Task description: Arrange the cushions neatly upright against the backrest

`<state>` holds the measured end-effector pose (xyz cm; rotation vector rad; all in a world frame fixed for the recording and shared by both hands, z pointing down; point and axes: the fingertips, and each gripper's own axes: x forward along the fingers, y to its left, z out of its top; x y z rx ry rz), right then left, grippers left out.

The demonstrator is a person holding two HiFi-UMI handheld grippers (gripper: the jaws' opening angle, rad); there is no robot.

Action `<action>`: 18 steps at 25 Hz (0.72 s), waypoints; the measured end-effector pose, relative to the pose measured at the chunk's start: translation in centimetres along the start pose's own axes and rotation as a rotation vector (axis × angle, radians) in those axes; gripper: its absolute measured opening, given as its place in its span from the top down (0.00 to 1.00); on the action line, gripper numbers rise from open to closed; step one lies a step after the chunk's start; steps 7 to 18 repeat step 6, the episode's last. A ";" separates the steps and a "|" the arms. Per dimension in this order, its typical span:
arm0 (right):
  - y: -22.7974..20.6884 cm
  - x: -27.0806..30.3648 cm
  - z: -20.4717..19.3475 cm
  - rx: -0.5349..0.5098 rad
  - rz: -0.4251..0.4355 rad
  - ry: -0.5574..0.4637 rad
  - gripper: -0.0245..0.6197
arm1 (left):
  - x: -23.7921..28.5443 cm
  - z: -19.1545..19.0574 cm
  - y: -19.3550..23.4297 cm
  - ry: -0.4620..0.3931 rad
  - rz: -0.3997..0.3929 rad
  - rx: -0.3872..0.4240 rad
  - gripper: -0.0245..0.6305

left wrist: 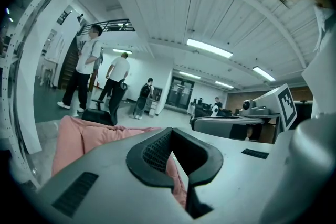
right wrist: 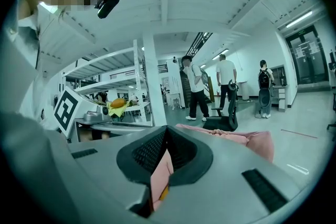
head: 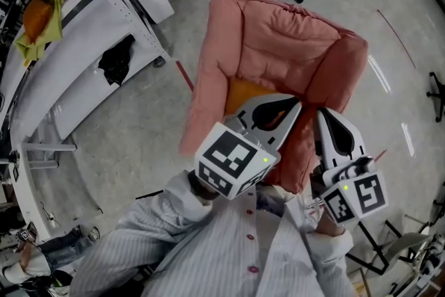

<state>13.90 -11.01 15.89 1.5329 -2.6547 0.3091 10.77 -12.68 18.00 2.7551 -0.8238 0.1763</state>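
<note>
Pink armchair [head: 278, 45] holding orange cushion [head: 245, 94], left gripper [head: 297, 106] closed empty, right gripper [head: 322, 113] closed empty

Armchair [head: 278, 45] ahead of both tools: plain salmon pink. Cushion [head: 243, 95] just beside left gripper [head: 295, 103] tip: orange. Left gripper and right gripper [head: 324, 113]: pale grey shells, black ribbed pads. Marker cubes [head: 233, 162]: black-and-white square pattern. Shirt [head: 208, 247] behind the tools: white, fine grey stripes; buttons [head: 250, 236] magenta.

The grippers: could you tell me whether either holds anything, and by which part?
Nothing is held: the left gripper and the right gripper are shut and empty over the pink armchair.
</note>
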 end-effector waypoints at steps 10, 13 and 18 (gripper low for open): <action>-0.7 -0.1 0.4 -0.014 -0.006 -0.006 0.94 | 0.8 1.1 -0.2 0.013 -0.037 0.119 0.95; -0.7 -0.1 0.4 -0.014 -0.006 -0.006 0.94 | 0.8 1.1 -0.2 0.013 -0.037 0.119 0.95; -0.7 -0.1 0.4 -0.014 -0.006 -0.006 0.94 | 0.8 1.1 -0.2 0.013 -0.037 0.119 0.95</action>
